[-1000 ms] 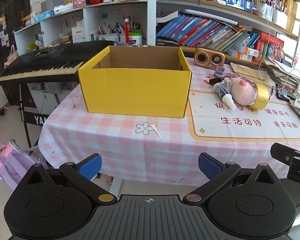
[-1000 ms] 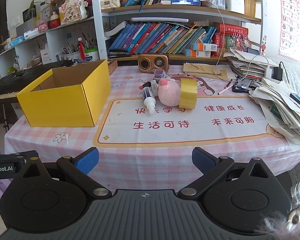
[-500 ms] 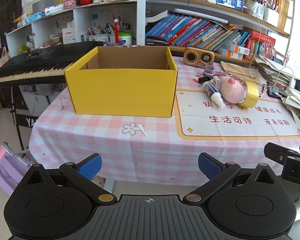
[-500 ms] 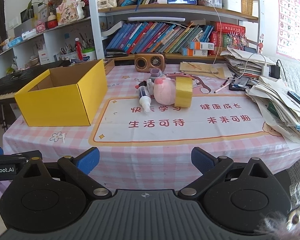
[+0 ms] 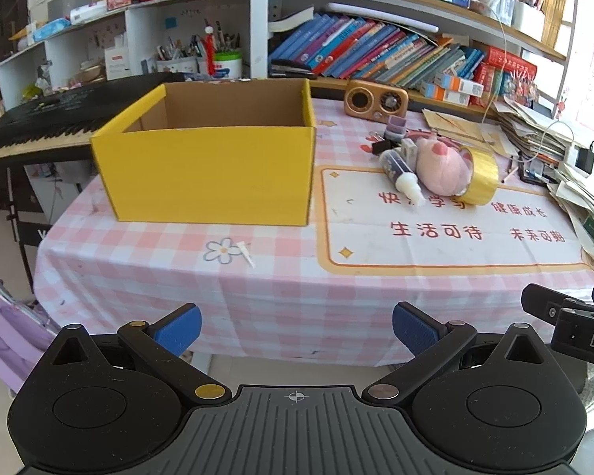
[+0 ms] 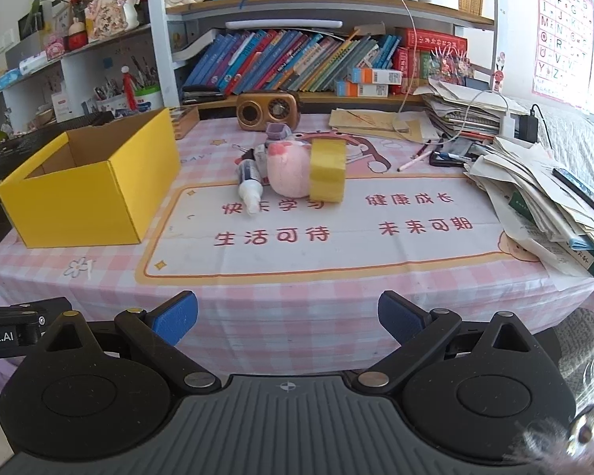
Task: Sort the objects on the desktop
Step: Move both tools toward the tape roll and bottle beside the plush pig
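Observation:
An empty yellow cardboard box (image 5: 210,170) (image 6: 83,198) stands open on the left of the pink checked table. To its right lies a cluster: a pink plush toy (image 5: 441,168) (image 6: 287,172), a roll of yellow tape (image 5: 481,176) (image 6: 328,170) on edge, a glue bottle (image 5: 400,174) (image 6: 249,186), and a small purple item (image 5: 395,126) (image 6: 277,131) behind. My left gripper (image 5: 296,328) is open, hovering off the table's front edge. My right gripper (image 6: 287,316) is open too, equally short of the table, nothing between its fingers.
A wooden radio (image 6: 267,109) sits at the back, bookshelves behind it. Stacks of papers (image 6: 542,198), a phone and cables crowd the right side. A keyboard (image 5: 47,118) stands left of the table. A printed desk mat (image 6: 328,229) covers the middle; a small white bit (image 5: 246,253) lies near the front.
Both views have shifted rightward across the table and a little closer. Nothing on the table has moved; both grippers stay open.

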`<state>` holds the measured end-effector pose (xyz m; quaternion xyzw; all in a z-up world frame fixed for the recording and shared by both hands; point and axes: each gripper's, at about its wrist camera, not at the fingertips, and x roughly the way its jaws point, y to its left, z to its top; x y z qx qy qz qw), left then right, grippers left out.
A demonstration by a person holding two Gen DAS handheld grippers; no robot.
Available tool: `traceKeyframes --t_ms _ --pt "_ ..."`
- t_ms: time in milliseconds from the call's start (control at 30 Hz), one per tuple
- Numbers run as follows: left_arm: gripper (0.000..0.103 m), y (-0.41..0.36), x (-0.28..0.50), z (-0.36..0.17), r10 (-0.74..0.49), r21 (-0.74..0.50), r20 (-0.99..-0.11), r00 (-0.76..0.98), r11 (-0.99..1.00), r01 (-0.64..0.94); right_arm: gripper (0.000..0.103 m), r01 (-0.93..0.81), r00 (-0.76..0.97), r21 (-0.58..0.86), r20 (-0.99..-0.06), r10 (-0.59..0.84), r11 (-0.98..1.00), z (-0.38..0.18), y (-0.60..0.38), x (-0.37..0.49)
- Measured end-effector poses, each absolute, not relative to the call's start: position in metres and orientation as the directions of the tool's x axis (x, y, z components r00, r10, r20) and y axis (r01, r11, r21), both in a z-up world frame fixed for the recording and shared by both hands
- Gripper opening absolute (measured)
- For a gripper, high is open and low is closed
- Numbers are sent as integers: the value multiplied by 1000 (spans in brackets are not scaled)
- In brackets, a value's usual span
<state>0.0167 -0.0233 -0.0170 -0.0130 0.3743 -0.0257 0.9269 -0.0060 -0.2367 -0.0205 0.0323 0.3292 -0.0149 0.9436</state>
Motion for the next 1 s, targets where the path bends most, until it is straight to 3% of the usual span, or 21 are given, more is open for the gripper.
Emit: traceKeyframes --t_ms 1000 --pt "103 -125 97 -34 -141 -93 -724 675 990 106 94 65 726 40 -688 -20 997 -33 -333 72"
